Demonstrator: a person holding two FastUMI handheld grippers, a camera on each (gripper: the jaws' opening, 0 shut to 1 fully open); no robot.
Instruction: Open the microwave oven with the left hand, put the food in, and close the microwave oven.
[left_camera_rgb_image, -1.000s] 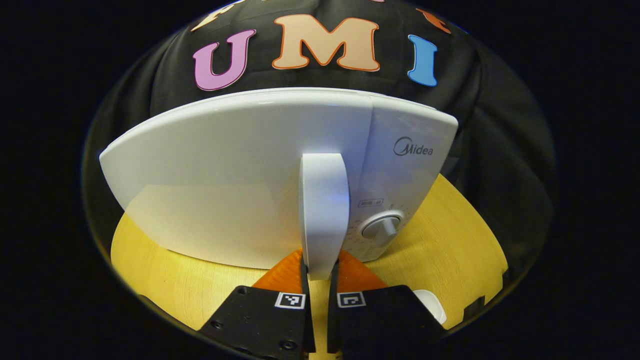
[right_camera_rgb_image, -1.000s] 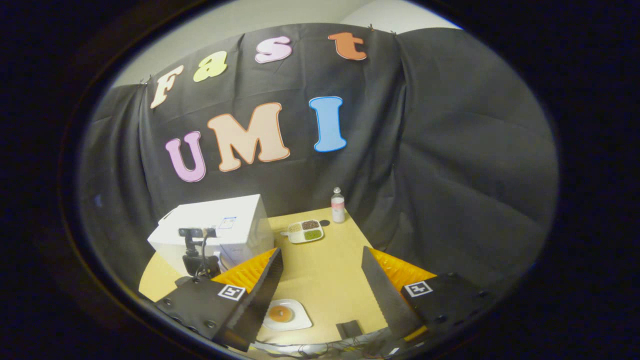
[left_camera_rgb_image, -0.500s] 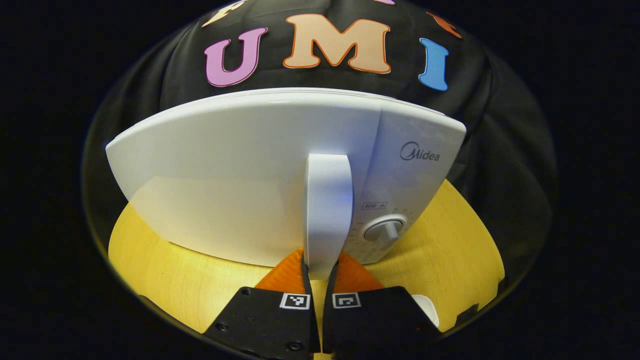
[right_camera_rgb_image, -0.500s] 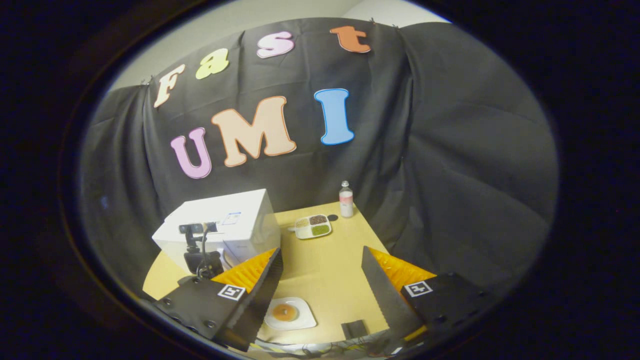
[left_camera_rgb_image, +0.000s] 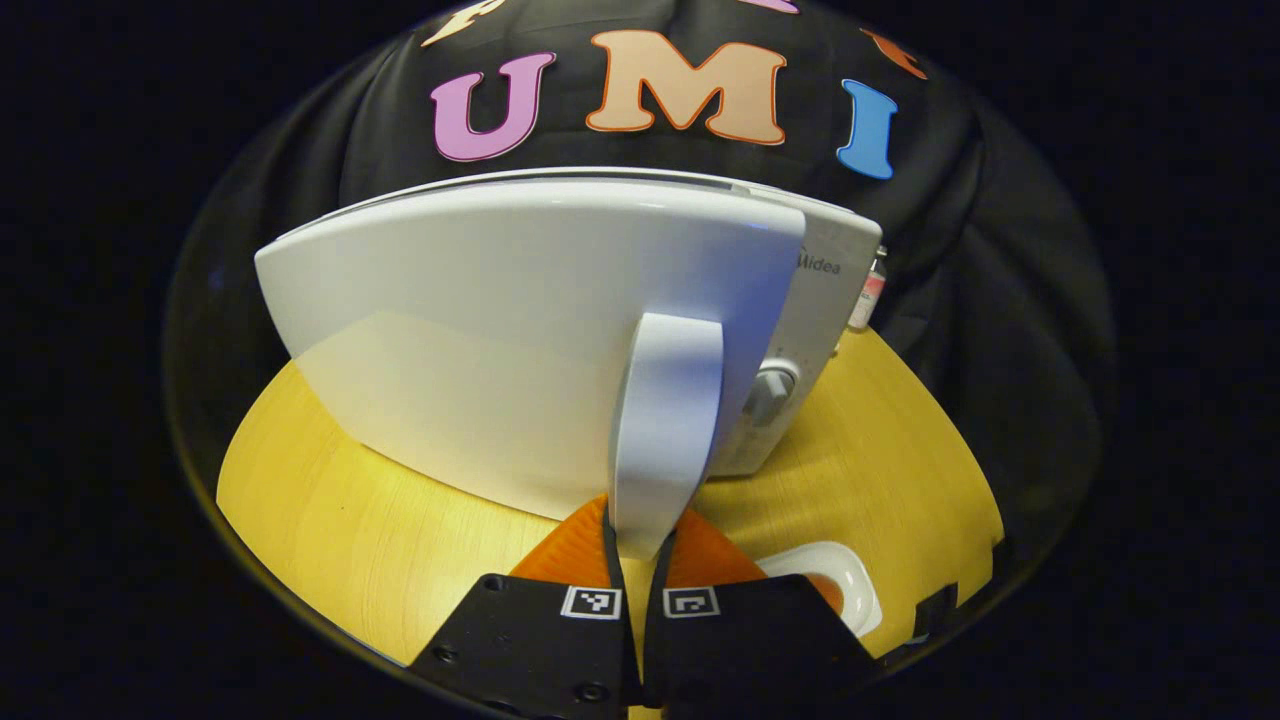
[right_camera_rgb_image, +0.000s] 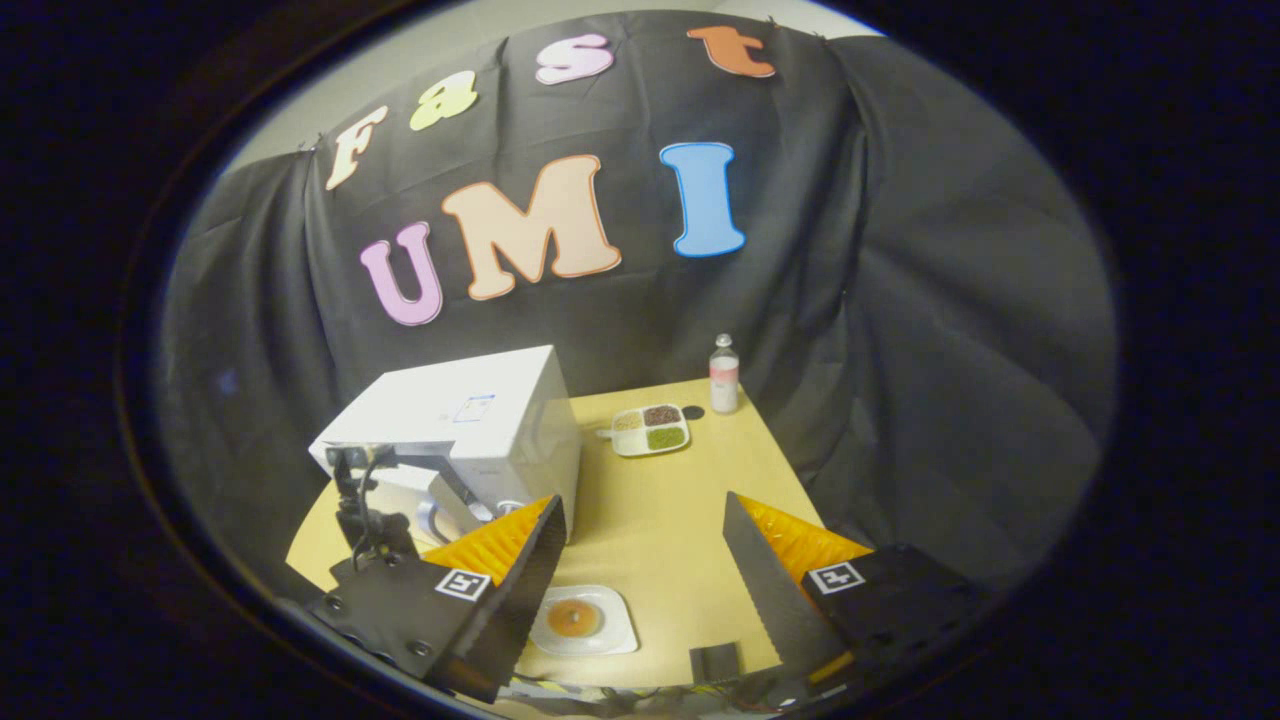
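Right gripper view: sectioned tray (right_camera_rgb_image: 651, 430), bottle (right_camera_rgb_image: 723, 375).

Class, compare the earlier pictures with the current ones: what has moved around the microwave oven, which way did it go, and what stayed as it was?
The microwave door has swung outward from the control panel, pulled by the left hand-held gripper, which stays shut on the door handle. The right hand-held gripper remains open above the table; the plate of food, the sectioned tray and the bottle stayed put.

Right tool (right_camera_rgb_image: 645, 560) gapes above plated food (right_camera_rgb_image: 575, 619), microwave (right_camera_rgb_image: 470, 425) beyond.
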